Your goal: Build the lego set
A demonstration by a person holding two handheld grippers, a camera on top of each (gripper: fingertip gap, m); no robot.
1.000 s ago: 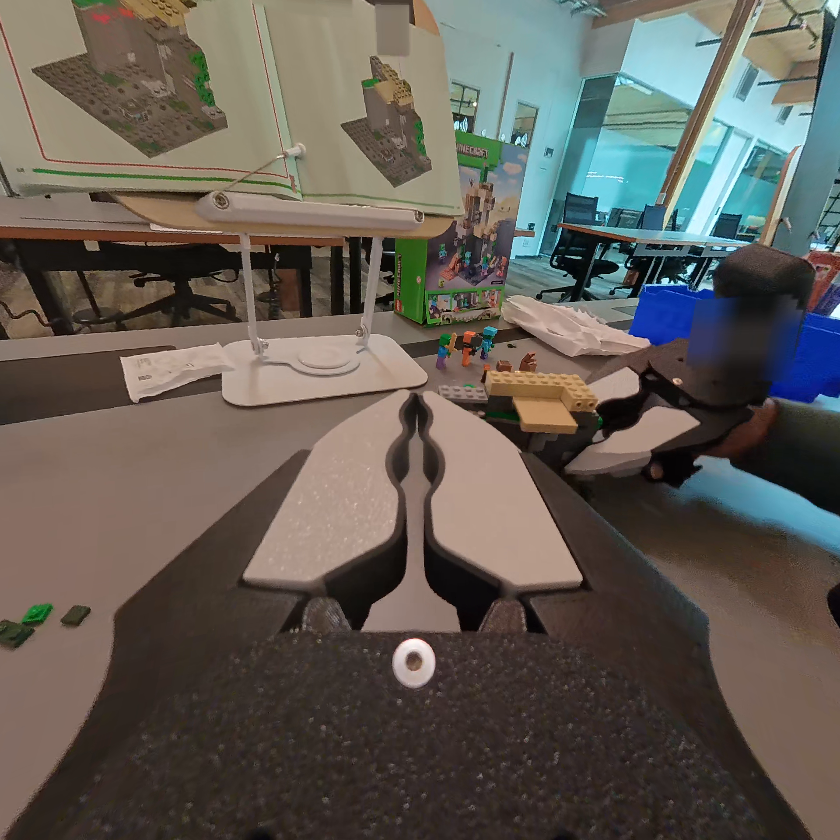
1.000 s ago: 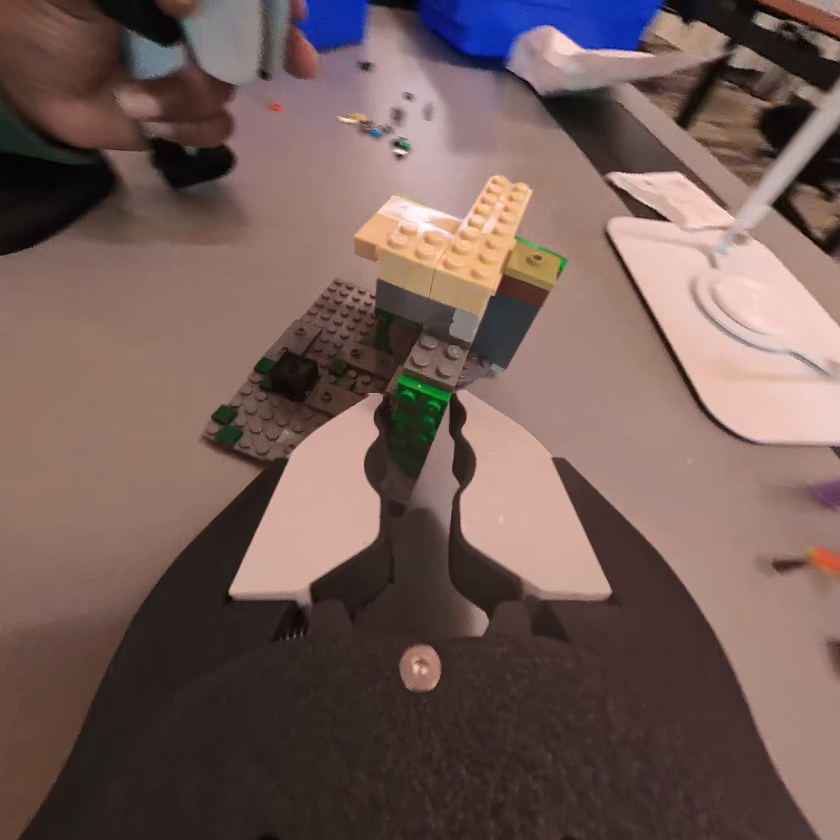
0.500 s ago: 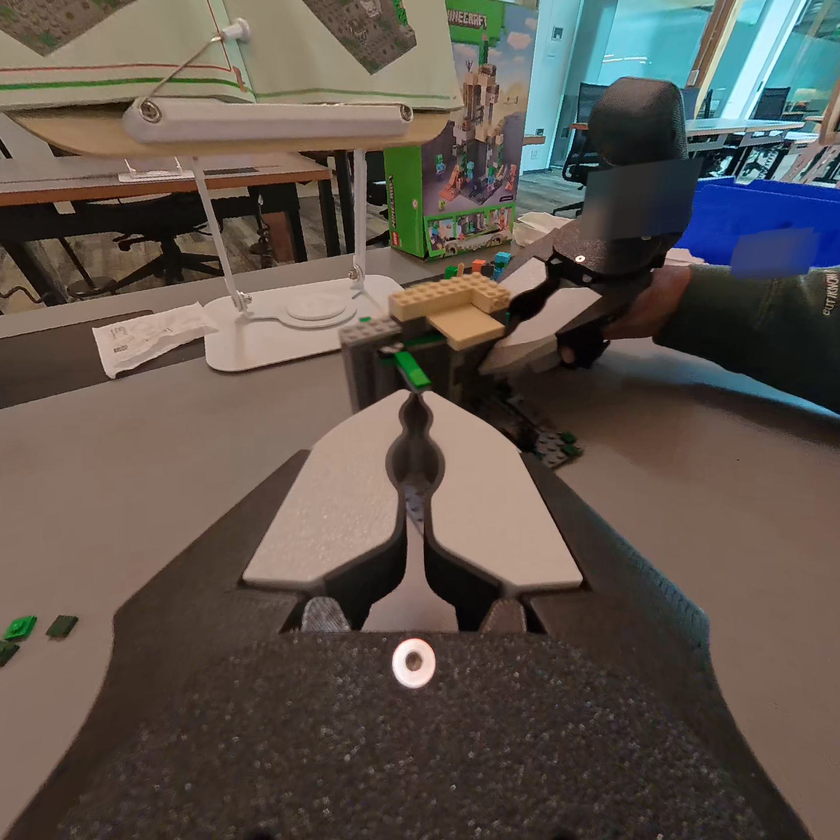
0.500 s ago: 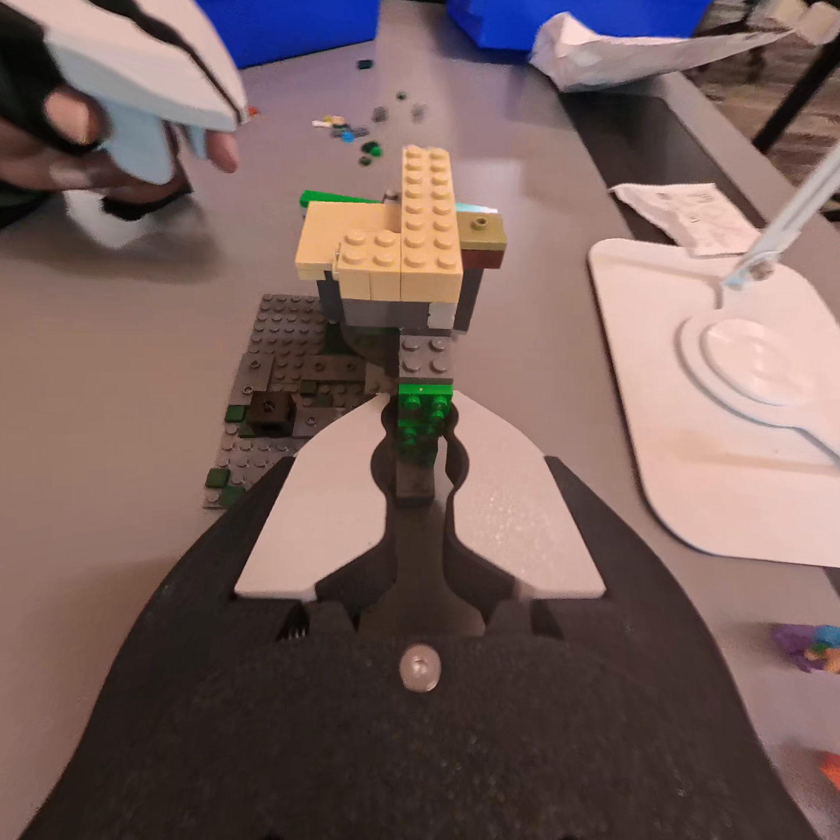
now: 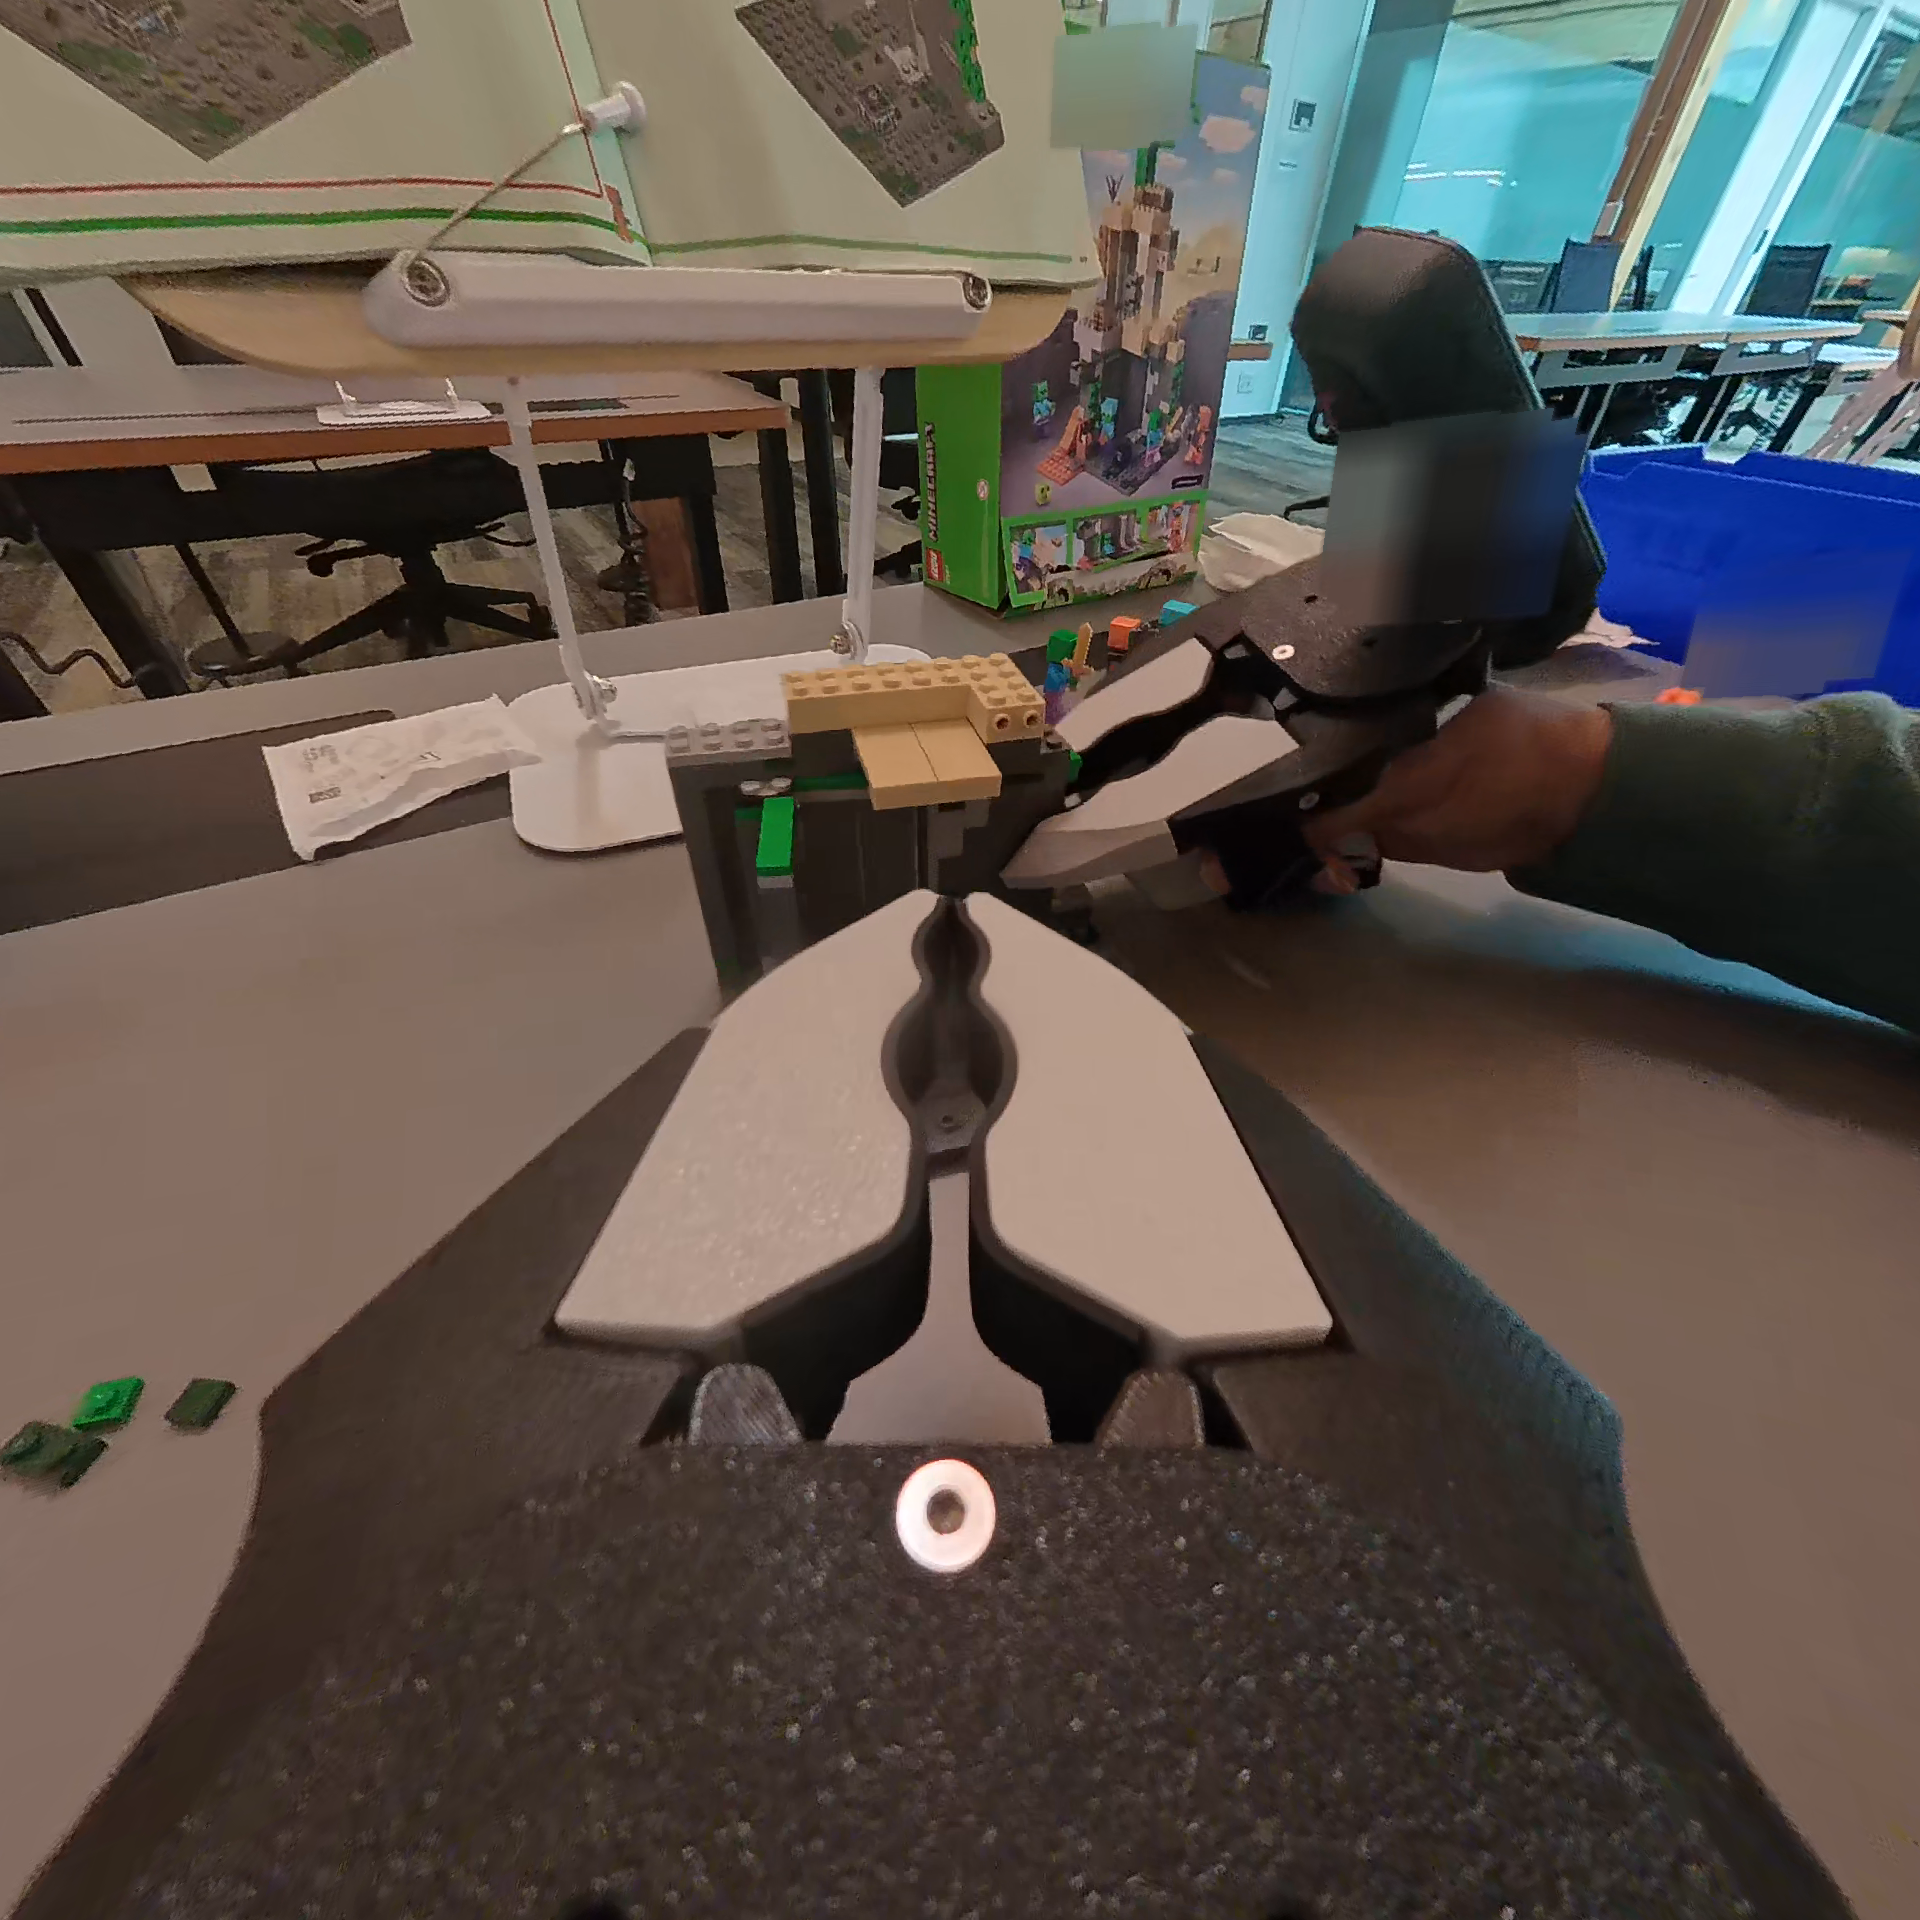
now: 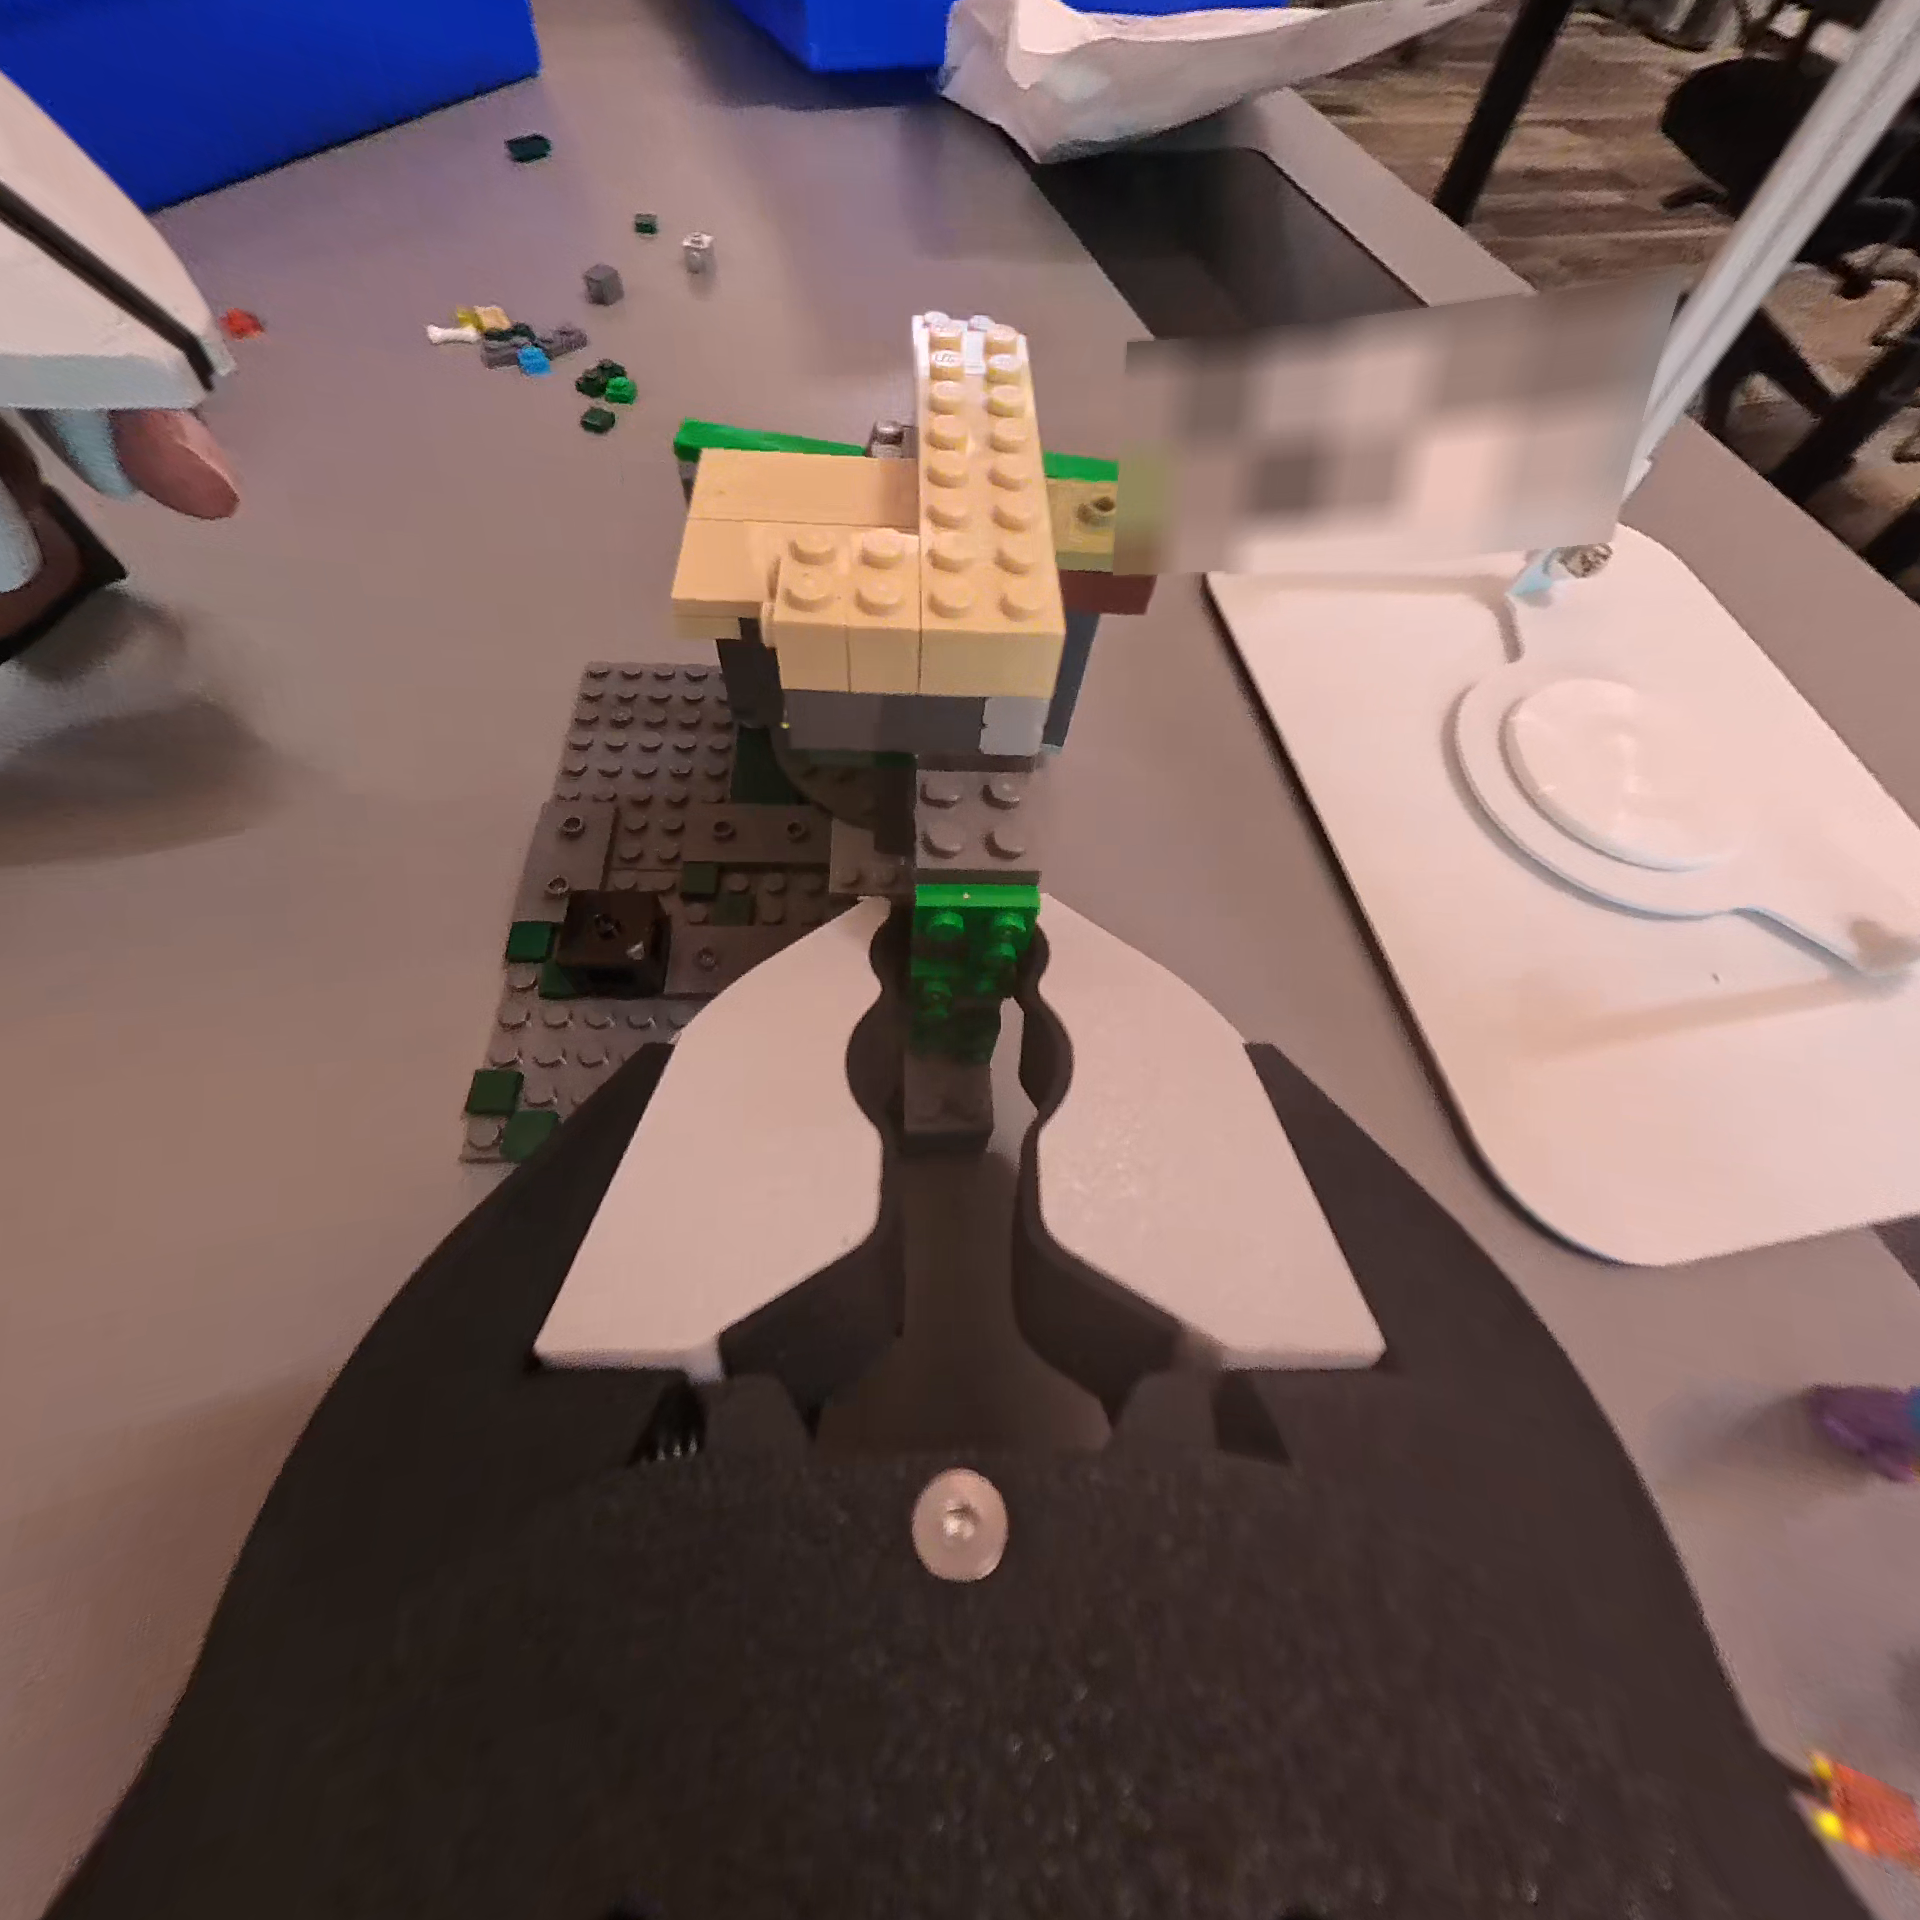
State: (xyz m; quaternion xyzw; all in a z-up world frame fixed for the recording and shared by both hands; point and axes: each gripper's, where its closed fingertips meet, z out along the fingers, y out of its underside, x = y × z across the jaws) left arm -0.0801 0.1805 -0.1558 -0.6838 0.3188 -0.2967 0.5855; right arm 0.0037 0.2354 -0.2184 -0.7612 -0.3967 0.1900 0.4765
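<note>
The lego build has a tan top on a grey tower and stands on a dark grey baseplate. My right gripper is shut on a green and grey column at the near side of the build. In the left wrist view the build stands just beyond my left gripper, which is shut with its tips together and holds nothing that I can see. The right gripper reaches the build from the right there, held by a hand. The left gripper shows at the far left of the right wrist view.
A white stand base lies right of the build and carries the open instruction booklet. The set's box, minifigures and blue bins stand behind. Loose small pieces lie beyond the baseplate. Green pieces lie near left. The tips of one gripper are about 12 cm away from the tips of the other.
The build, held by my right gripper, has turned and come in front of my left gripper. The left gripper has dropped lower and closer to the tower and stays shut.
</note>
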